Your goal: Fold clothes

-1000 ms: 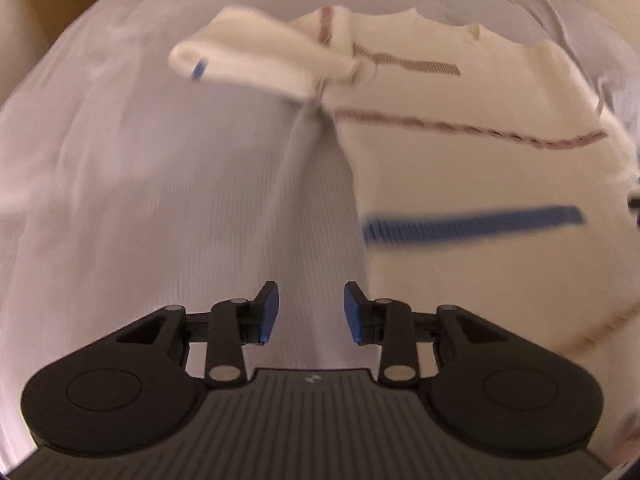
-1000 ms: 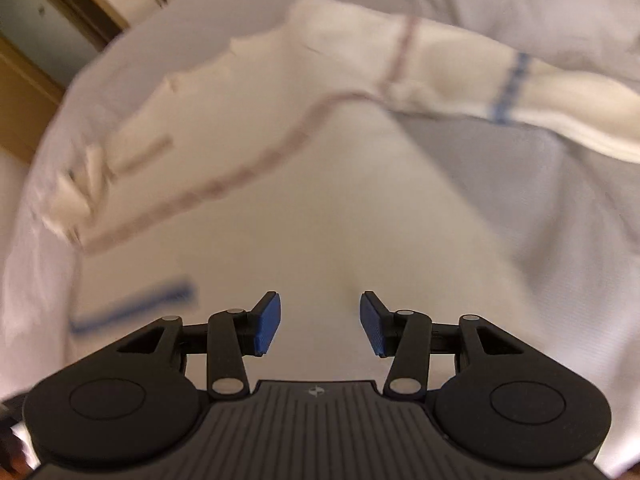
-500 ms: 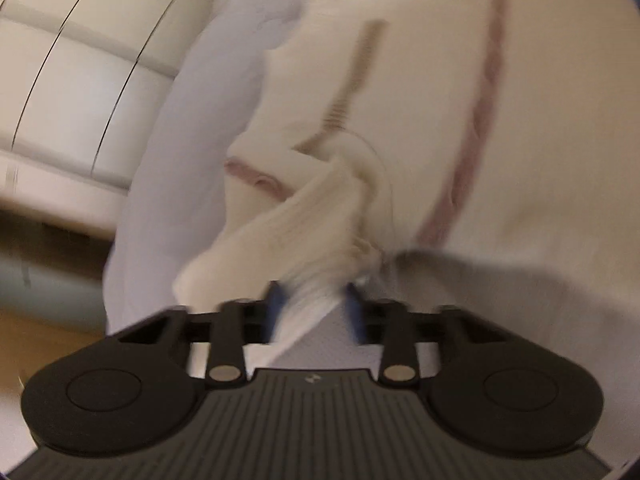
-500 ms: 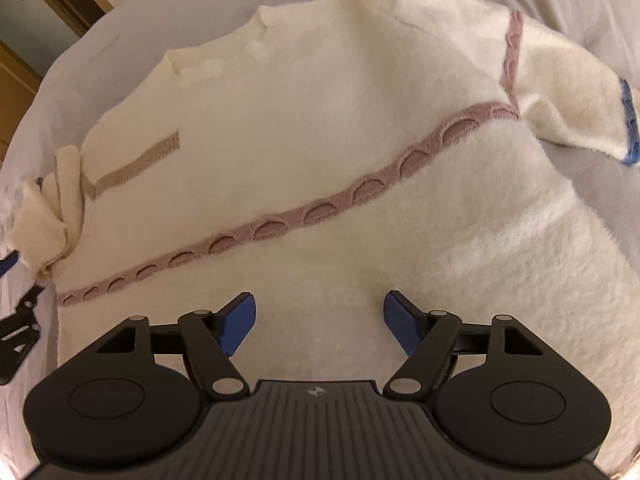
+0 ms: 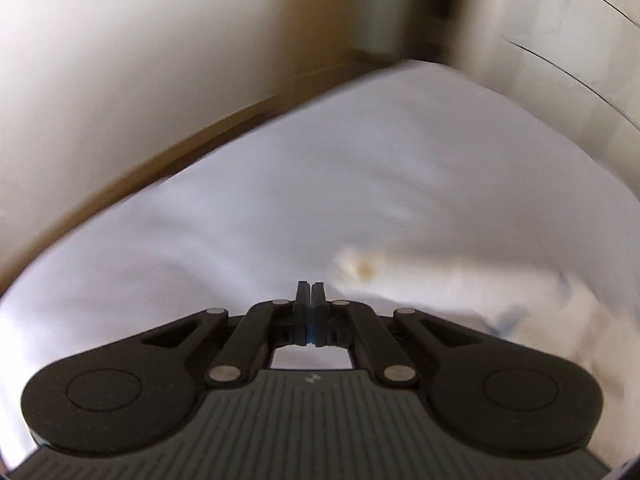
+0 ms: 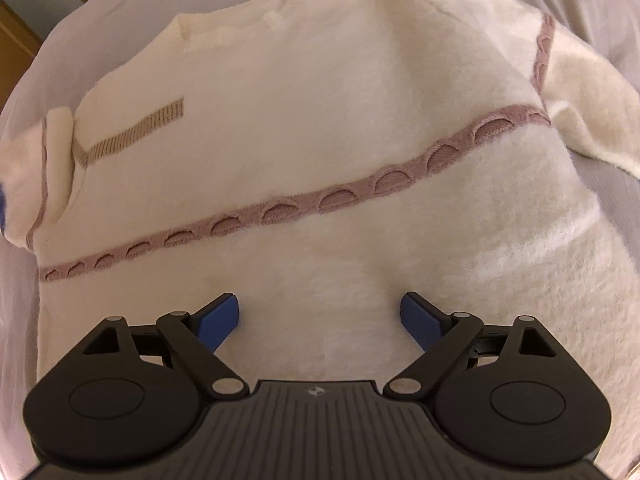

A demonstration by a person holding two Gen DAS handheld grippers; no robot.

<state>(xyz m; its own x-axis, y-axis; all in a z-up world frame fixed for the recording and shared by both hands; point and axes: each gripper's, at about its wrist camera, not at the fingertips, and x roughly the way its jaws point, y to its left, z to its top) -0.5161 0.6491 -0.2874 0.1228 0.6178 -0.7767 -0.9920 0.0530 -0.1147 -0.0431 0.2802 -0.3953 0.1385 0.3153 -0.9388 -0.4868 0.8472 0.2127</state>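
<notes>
A cream fuzzy sweater (image 6: 320,152) with a mauve scalloped stripe lies flat on a pale sheet, neckline at the top of the right wrist view. Its right sleeve (image 6: 592,112) lies out to the side; its left sleeve (image 6: 44,168) is folded at the sweater's edge. My right gripper (image 6: 320,318) is wide open just above the sweater's lower body. My left gripper (image 5: 310,292) is shut with nothing seen between its pads, over the sheet. A blurred cream piece of the sweater (image 5: 460,284) shows to its right.
The pale sheet (image 5: 320,184) covers the bed. A wooden bed edge (image 5: 120,176) and a wall lie beyond it in the left wrist view. A wooden door frame (image 6: 16,36) shows at the upper left of the right wrist view.
My left gripper has closed and swung away from the left sleeve toward the bed edge. My right gripper has opened wider and moved closer over the sweater's body.
</notes>
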